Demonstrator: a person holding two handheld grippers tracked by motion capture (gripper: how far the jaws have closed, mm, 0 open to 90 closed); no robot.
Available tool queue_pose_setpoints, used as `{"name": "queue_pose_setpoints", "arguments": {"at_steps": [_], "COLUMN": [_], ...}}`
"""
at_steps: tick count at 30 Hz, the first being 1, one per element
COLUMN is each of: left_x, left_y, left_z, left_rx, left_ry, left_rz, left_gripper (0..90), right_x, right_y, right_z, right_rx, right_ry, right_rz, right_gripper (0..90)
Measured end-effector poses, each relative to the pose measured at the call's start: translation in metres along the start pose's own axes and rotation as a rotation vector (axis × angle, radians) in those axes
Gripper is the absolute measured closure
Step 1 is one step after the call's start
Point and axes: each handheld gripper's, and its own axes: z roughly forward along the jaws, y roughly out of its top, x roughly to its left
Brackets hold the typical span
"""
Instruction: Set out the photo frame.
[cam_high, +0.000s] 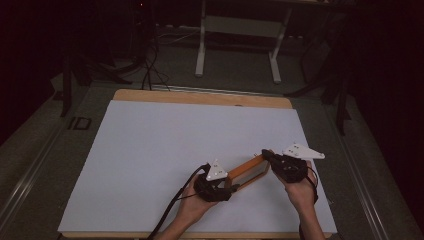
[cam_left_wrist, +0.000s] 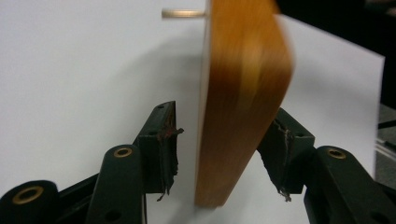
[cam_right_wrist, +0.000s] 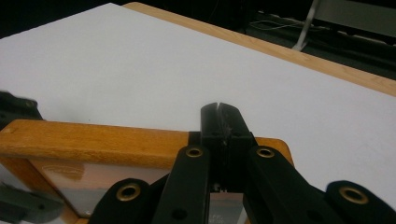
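A white sheet covers a wooden table; every place below is given relative to this sheet.

Left: the left gripper lies over the sheet's near edge, right of its middle, held in the person's left hand, with its cable trailing off the near edge. In the left gripper view its jaws stand apart on either side of the end of a wooden frame. The left pad is clear of the wood by a visible gap. The right pad lies just beside the frame's other face, and contact there cannot be told. This claw is released, with the frame between its jaws but not pressed.

Centre: the frame runs slantwise over the sheet's near right part, from the left gripper up and to the right. It is an orange-brown wooden rectangle. In the right gripper view a pale panel fills the frame inside its rail.

Right: the right gripper lies near the sheet's right edge, in the right hand, at the frame's far end. In the right gripper view its jaws are clenched together across the frame's top rail, close to a rounded corner. This claw is grasping the frame.
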Motion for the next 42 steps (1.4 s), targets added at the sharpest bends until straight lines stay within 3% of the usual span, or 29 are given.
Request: {"name": "queue_pose_setpoints", "arguments": {"at_steps": [3, 5, 9, 15, 21, 25, 29, 35, 42], "left_x": [-0.002, -0.005, -0.005, -0.007, -0.009, -0.006, 0.001, 0.008, 0.021], "left_y": [-0.005, -0.007, -0.008, -0.004, 0.003, 0.014, 0.030, 0.054, 0.080], "left_z": [0.002, 0.005, 0.006, 0.006, 0.004, 0.002, -0.003, -0.015, -0.029], "left_rx": [0.016, 0.025, 0.019, 0.055, 0.049, 0.042, 0.010, -0.025, 0.014], "left_ry": [-0.018, 0.006, 0.021, 0.014, 0.013, -0.004, -0.039, -0.080, -0.144], "left_rz": [0.014, 0.041, 0.037, 0.101, 0.127, 0.132, 0.110, 0.126, 0.159], "left_gripper": [58.2, 59.5, 67.3, 68.7, 69.0, 69.0, 69.1, 69.1, 69.1], "right_x": [0.000, 0.000, -0.001, -0.004, -0.010, -0.014, -0.018, -0.022, -0.025], "right_y": [0.000, 0.000, 0.000, 0.000, 0.000, 0.000, 0.002, 0.004, 0.004], "right_z": [0.000, 0.000, 0.000, 0.000, -0.002, -0.007, -0.016, -0.026, -0.031], "right_rx": [-0.001, -0.001, -0.002, 0.002, 0.000, -0.004, -0.018, -0.038, -0.047], "right_ry": [-0.001, 0.002, 0.003, -0.003, -0.016, -0.035, -0.049, -0.056, -0.029], "right_rz": [0.002, 0.003, 0.000, 0.005, 0.019, 0.022, 0.018, 0.024, 0.045], "right_gripper": [89.6, 89.6, 89.6, 89.5, 89.5, 89.3, 88.2, 88.1, 87.0]}}
